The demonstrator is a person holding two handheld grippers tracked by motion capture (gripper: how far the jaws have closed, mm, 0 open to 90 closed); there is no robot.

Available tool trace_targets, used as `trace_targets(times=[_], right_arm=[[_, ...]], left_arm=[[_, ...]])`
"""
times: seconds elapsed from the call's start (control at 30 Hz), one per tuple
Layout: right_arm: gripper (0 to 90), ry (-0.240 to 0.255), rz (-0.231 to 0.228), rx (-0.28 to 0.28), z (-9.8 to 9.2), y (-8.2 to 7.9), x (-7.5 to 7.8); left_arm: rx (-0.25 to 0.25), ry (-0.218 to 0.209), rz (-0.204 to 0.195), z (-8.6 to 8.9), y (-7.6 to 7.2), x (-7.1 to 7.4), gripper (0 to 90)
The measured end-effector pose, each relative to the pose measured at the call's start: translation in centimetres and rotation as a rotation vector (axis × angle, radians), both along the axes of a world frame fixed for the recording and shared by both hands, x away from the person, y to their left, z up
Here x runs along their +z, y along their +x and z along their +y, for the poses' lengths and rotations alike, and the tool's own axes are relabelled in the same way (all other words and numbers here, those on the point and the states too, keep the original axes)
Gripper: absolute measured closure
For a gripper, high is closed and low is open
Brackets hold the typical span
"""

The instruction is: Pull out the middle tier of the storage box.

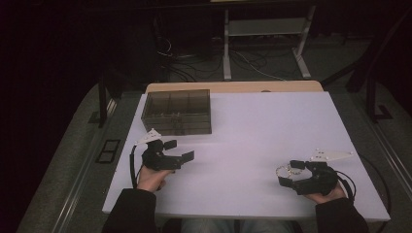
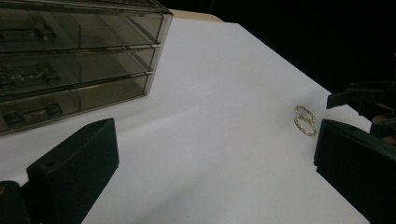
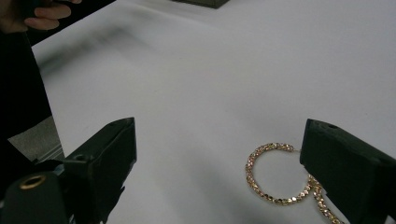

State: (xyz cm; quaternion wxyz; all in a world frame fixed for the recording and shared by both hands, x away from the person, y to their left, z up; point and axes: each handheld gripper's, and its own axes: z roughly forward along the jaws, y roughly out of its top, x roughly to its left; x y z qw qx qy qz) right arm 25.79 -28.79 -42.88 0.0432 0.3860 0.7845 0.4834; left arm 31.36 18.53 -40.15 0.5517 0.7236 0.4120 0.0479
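Standing at the near edge, the person rests both tools on the white table point(image 1: 252, 126). Right claw point(image 1: 286, 173), lower right of the high view, has its jaws spread wide with nothing clamped. Between and just beyond them lies the thin gold beaded chain bracelet point(image 3: 273, 175), curled in loops flat on the table; in the right gripper view one loop sits clear at lower centre, while the rest runs under the jaw on that frame's right. Whether that jaw touches the chain, cannot tell.

Left claw point(image 1: 182, 150), lower left of the high view, also stands apart and empty, pointed across the table. Smoky translucent plastic drawer box point(image 1: 177, 111) sits at upper left, well apart from the bracelet, drawers closed from what the left gripper view shows.

Step in hand, as I judge it: picking up the bracelet with the right claw. To do it well, centre the jaws over a stretch where the loops bunch, come down until the tips meet the table, then close slowly. A thin chain slips easily, so pinch low. The left claw looks best placed for opening a drawer.
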Motion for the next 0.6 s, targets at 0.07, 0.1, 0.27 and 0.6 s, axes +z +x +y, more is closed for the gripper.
trace_targets(times=[0.07, 0.1, 0.27, 0.6], right_arm=[[10.1, -0.001, 0.001, 0.0, 0.0, 0.0, 0.0], [10.1, 0.0, 0.001, -0.001, 0.0, 0.0, 0.0], [10.1, 0.001, 0.004, -0.001, 0.0, 0.0, 0.0], [10.1, 0.002, 0.004, 0.0, 0.0, 0.0, 0.0]], left_arm=[[0.008, -0.009, 0.003, 0.2, 0.2, -0.1, 0.0], [0.018, -0.02, 0.012, 0.3, 0.5, -0.2, 0.0], [0.044, -0.037, 0.033, 0.5, 0.9, -0.4, 0.0], [0.104, -0.096, 0.06, 1.2, 1.7, -0.9, 0.0]])
